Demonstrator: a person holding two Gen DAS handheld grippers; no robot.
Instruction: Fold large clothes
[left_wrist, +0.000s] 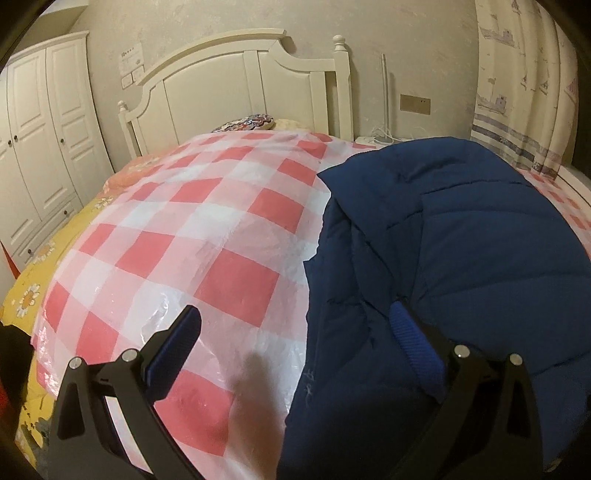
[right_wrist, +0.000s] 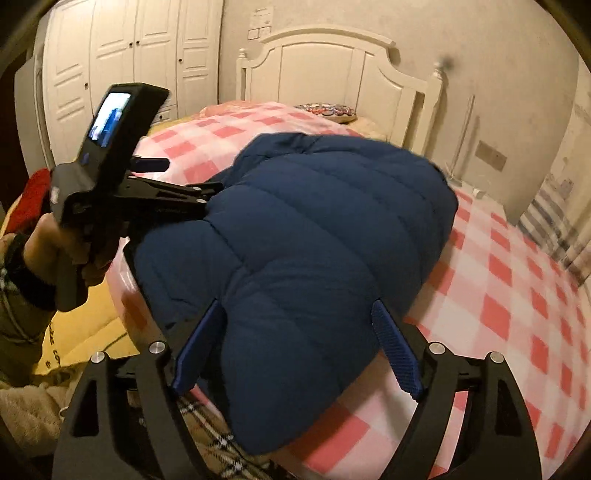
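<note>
A navy blue puffer jacket (right_wrist: 314, 229) lies bunched on the bed's pink-and-white checked sheet (right_wrist: 498, 295). My right gripper (right_wrist: 297, 332) straddles the jacket's near fold, which fills the gap between the blue pads; the jaws stand wide and do not squeeze the fabric. In the left wrist view the jacket (left_wrist: 461, 240) covers the right half. My left gripper (left_wrist: 295, 328) is open: one finger hovers over the checked sheet (left_wrist: 192, 221), the other lies against the jacket's edge. From the right wrist view, the left gripper (right_wrist: 181, 177) sits at the jacket's left side, held by a hand (right_wrist: 44, 240).
A white headboard (left_wrist: 236, 85) stands at the bed's far end, with a patterned cushion (left_wrist: 245, 123) in front of it. A white wardrobe (left_wrist: 40, 140) is on the left and a curtain (left_wrist: 524, 85) on the right. Yellow flowered bedding (left_wrist: 33, 291) shows at the sheet's left edge. Plaid cloth (right_wrist: 214, 439) lies near me.
</note>
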